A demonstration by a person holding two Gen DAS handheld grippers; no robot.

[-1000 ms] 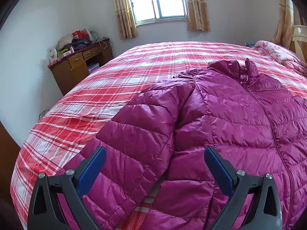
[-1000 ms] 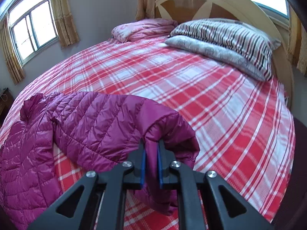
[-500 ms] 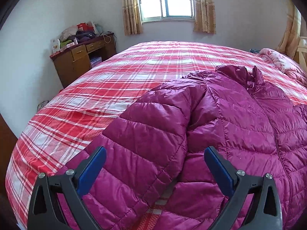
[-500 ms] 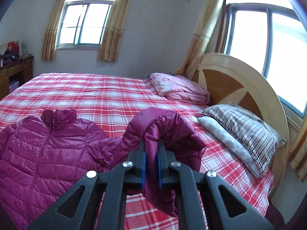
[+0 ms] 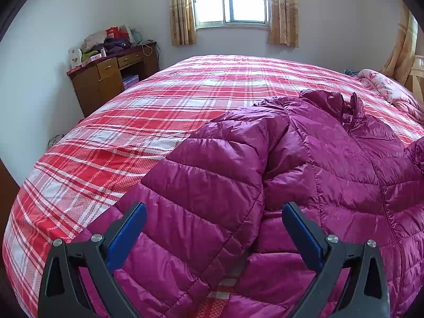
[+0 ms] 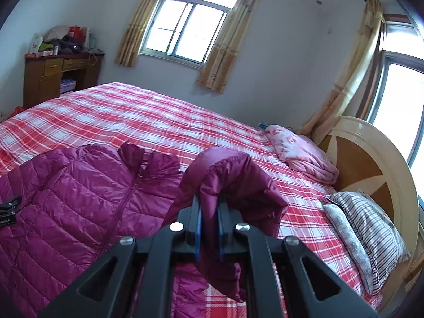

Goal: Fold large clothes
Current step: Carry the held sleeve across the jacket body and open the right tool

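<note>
A magenta quilted puffer jacket (image 5: 331, 164) lies front up on the red plaid bed (image 5: 159, 122), zip closed, collar toward the far side. Its left sleeve (image 5: 212, 185) lies folded over the body. My left gripper (image 5: 212, 228) is open and empty, hovering just above that sleeve. My right gripper (image 6: 209, 212) is shut on the cuff end of the other sleeve (image 6: 233, 180) and holds it lifted above the bed, to the right of the jacket body (image 6: 79, 201). The left gripper's tip shows at the left edge of the right wrist view (image 6: 9, 209).
A wooden desk (image 5: 111, 79) piled with clutter stands by the far wall left of the bed. A pink blanket (image 6: 302, 153), striped pillows (image 6: 371, 228) and the wooden headboard (image 6: 371, 164) are at the bed's right end. Curtained windows (image 5: 230, 0) are behind.
My right gripper has lifted the sleeve and swung left toward the jacket body. The left gripper has drifted slightly, staying open over the folded sleeve.
</note>
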